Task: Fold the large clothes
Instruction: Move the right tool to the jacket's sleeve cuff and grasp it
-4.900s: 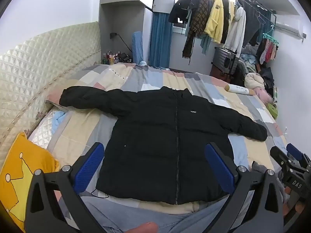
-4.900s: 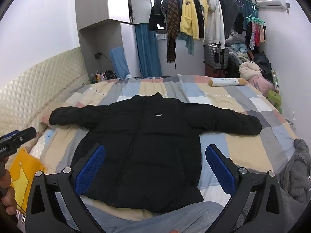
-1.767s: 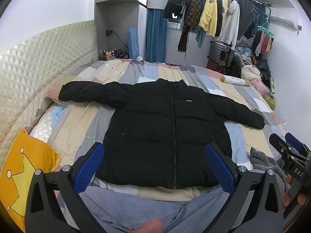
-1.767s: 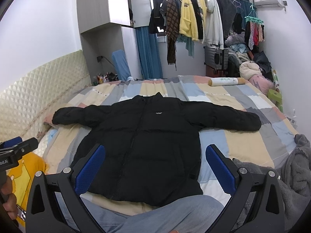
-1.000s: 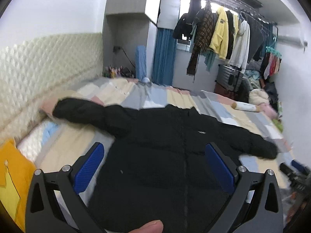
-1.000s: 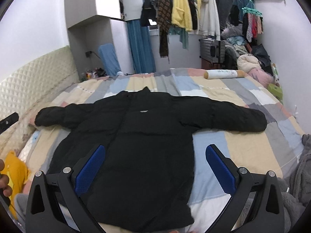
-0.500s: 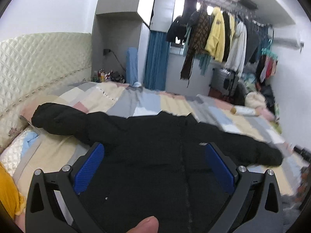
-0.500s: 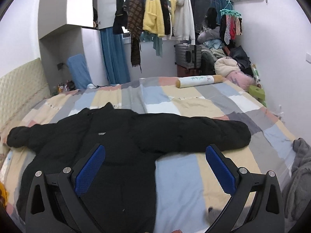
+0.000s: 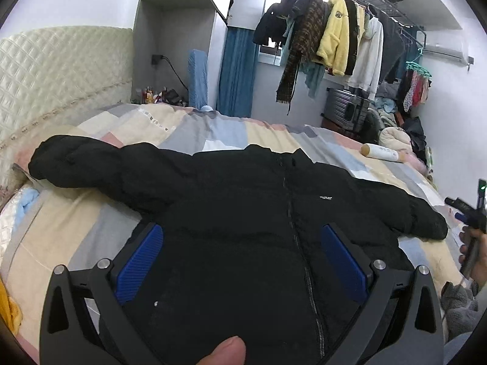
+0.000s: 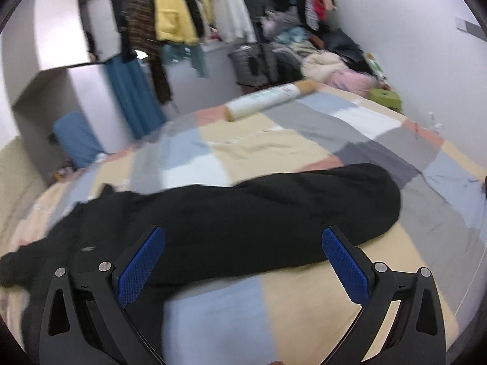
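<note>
A black puffer jacket [image 9: 243, 213] lies front up and zipped on the patchwork bed [image 9: 182, 127], sleeves spread to both sides. My left gripper [image 9: 242, 261] is open and empty, low over the jacket's body near the zip. My right gripper [image 10: 243, 263] is open and empty, just in front of the jacket's right sleeve [image 10: 274, 210], whose cuff end lies to the right. The right gripper also shows at the right edge of the left wrist view [image 9: 470, 222].
A quilted headboard [image 9: 61, 76] runs along the left. A white roll [image 10: 268, 99] lies at the bed's far edge. Clothes hang on a rail [image 9: 334, 39] beyond the bed. A grey fleece garment [image 9: 456, 301] lies at the near right. A yellow pillow [image 9: 9, 307] lies at the near left.
Both grippers have moved forward and down toward the jacket. The right one swung right and now faces the right sleeve. Both stay open.
</note>
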Available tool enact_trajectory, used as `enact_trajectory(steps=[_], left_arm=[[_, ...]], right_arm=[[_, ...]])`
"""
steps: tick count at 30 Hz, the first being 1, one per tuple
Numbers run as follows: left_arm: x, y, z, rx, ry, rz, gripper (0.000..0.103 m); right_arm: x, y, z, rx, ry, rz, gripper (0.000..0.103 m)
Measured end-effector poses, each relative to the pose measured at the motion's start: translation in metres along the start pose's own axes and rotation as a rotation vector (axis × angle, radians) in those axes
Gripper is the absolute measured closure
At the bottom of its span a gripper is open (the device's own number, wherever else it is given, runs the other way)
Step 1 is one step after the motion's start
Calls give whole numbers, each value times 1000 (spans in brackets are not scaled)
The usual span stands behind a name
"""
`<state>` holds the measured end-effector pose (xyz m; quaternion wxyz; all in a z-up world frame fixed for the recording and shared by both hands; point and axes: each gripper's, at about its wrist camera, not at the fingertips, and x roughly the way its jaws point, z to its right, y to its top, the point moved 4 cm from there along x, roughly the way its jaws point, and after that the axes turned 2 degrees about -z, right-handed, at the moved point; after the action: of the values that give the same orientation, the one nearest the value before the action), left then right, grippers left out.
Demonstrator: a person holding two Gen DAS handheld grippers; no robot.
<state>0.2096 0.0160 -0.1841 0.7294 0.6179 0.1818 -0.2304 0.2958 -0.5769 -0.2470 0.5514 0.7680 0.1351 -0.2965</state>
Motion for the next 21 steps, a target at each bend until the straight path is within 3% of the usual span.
enact_trajectory(steps=[4,10,16,18,21], left_arm=[[9,-2,8,12,8,1,0],[32,-11,14,3,0,-51,0],[61,-22,8,-40,19,-125,0],[68,-25,7,-41,36,-137,0],[75,-27,6,-41,48,-147,0]], right_arm=[[29,1,57,90,-47,-7,0],[61,0,146,387,-42,35,0],[93,-15,208,674,-29,47,0],[102,-21,216,710,-34,37,0],[107,-13,219,690,-31,100,1]])
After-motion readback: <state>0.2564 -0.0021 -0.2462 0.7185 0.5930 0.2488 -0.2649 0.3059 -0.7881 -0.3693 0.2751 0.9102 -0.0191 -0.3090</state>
